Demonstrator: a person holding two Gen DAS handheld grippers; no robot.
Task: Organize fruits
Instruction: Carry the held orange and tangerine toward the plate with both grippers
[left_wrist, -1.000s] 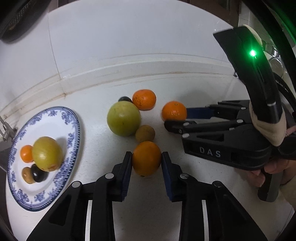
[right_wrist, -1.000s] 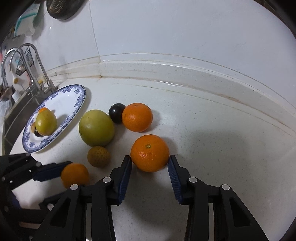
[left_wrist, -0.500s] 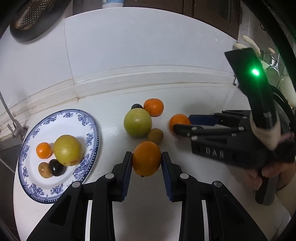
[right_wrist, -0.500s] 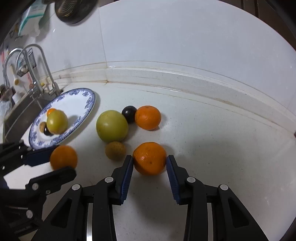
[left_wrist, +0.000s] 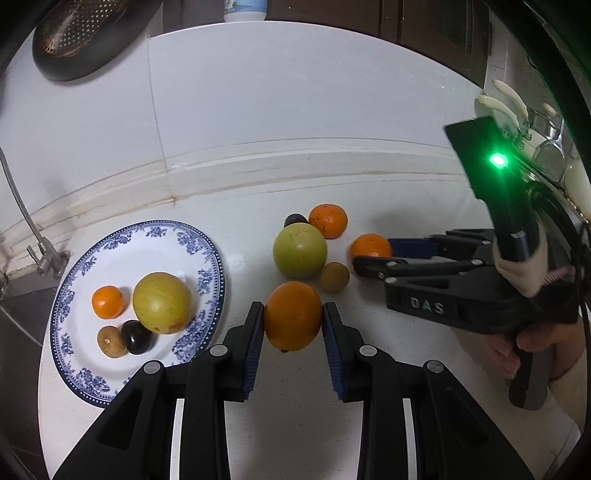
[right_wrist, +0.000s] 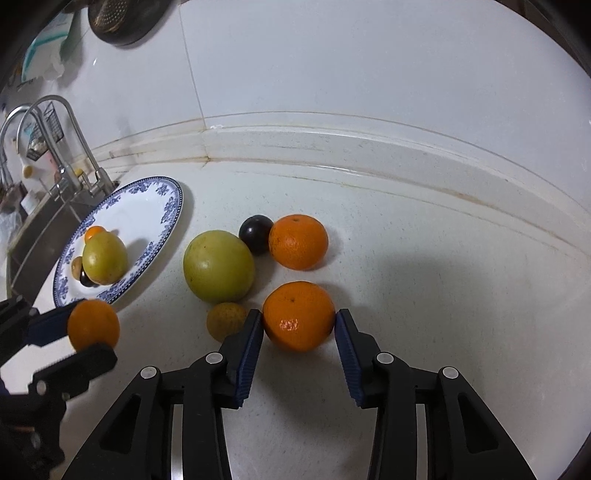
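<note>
My left gripper is shut on an orange and holds it above the counter; it also shows in the right wrist view. My right gripper is shut on another orange, also seen in the left wrist view. On the counter lie a green apple, a dark plum, a third orange and a small brown fruit. A blue-patterned plate at the left holds a yellow-green apple, a small orange, a plum and a brown fruit.
A sink with a faucet lies left of the plate. The tiled wall and raised counter ledge run along the back. A dark strainer hangs on the wall.
Both grippers have risen and drawn back with their oranges; the counter fruit and the plate look smaller and farther away.
</note>
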